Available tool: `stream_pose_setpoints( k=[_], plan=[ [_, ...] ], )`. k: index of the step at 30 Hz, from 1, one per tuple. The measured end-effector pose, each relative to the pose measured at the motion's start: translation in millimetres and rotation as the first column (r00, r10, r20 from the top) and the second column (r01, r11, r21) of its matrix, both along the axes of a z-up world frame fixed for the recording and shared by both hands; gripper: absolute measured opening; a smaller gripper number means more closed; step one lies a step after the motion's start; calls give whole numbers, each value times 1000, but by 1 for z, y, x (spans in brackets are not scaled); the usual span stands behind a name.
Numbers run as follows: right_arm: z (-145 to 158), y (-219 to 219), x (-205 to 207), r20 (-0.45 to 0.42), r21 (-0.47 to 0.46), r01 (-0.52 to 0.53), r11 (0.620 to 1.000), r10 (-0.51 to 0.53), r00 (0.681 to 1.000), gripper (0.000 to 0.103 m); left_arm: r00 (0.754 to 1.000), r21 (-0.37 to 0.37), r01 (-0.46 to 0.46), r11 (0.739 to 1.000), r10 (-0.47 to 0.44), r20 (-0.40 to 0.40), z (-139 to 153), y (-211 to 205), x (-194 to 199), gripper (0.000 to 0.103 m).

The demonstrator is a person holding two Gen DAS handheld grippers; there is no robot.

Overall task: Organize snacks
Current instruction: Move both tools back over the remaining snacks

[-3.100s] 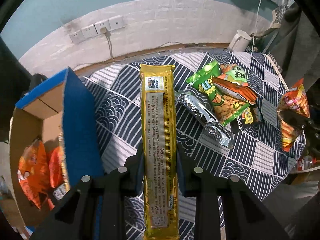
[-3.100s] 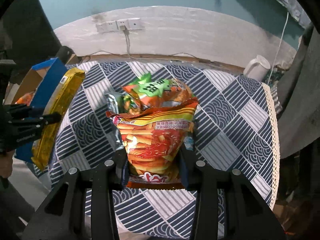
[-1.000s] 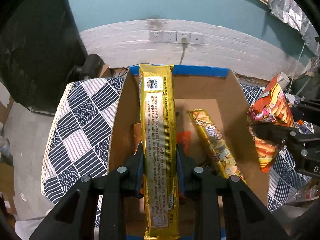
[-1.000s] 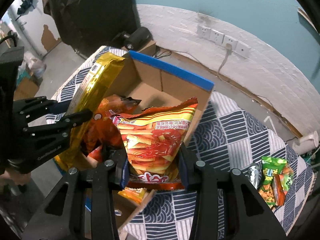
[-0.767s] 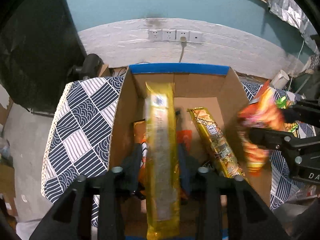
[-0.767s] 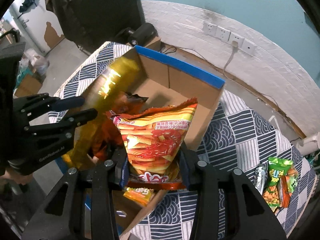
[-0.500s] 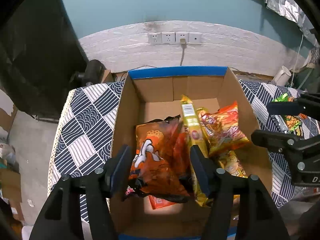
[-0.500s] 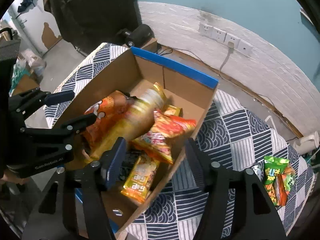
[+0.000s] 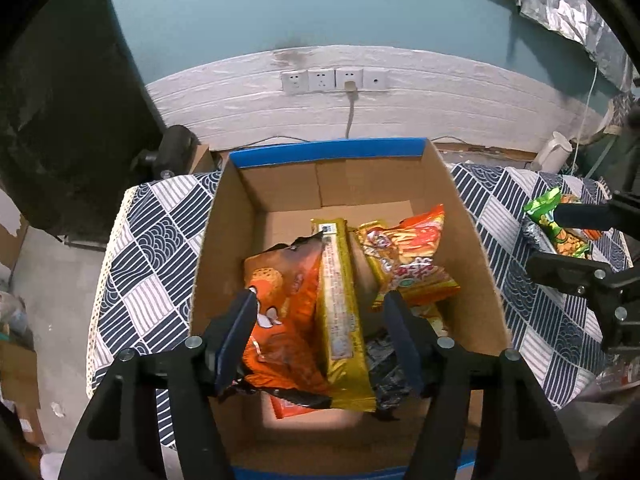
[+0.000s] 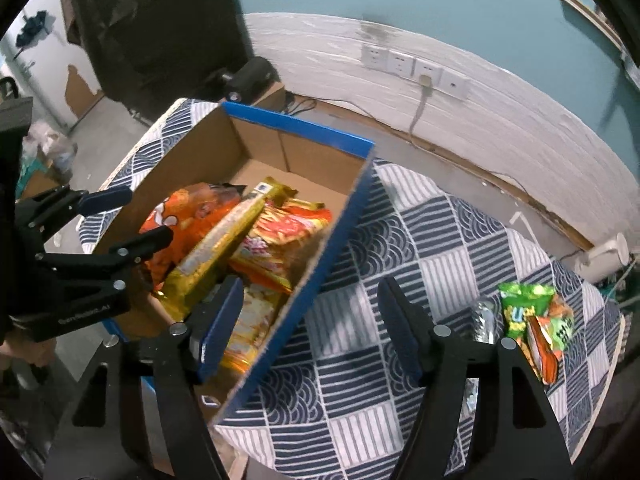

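Both my grippers, left gripper (image 9: pixel 320 316) and right gripper (image 10: pixel 310 302), just opened, empty. Gold biscuit pack (image 9: pixel 340 312) and red chip bag (image 9: pixel 408 256) boxed in the cardboard box (image 9: pixel 328 152); green snack bags (image 10: pixel 528 320) remain on the tablecloth (image 10: pixel 400 280).

The desk (image 10: pixel 420 280) has a blue and white cloth. A box (image 10: pixel 332 240) and snack bags (image 10: pixel 536 320) lie on it.

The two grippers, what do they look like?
The left gripper and right gripper match: black plastic frames with silver screw heads and two tapering fingers faced with blue pads. The right wrist view shows faint lettering on the left gripper's side. No cables or sleeves are visible.
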State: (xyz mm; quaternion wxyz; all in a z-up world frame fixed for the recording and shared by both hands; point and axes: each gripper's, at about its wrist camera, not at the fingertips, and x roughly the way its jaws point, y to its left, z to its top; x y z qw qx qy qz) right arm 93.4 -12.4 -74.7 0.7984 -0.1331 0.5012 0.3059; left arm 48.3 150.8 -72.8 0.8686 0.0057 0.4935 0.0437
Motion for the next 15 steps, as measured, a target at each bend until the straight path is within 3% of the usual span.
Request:
stream_pose_setpoints(
  k=[15],
  plan=[
    [-3, -79, 6, 0, 9, 113, 994, -113, 994, 70, 997, -37, 73, 997, -74, -15, 3, -49, 11, 67]
  ],
)
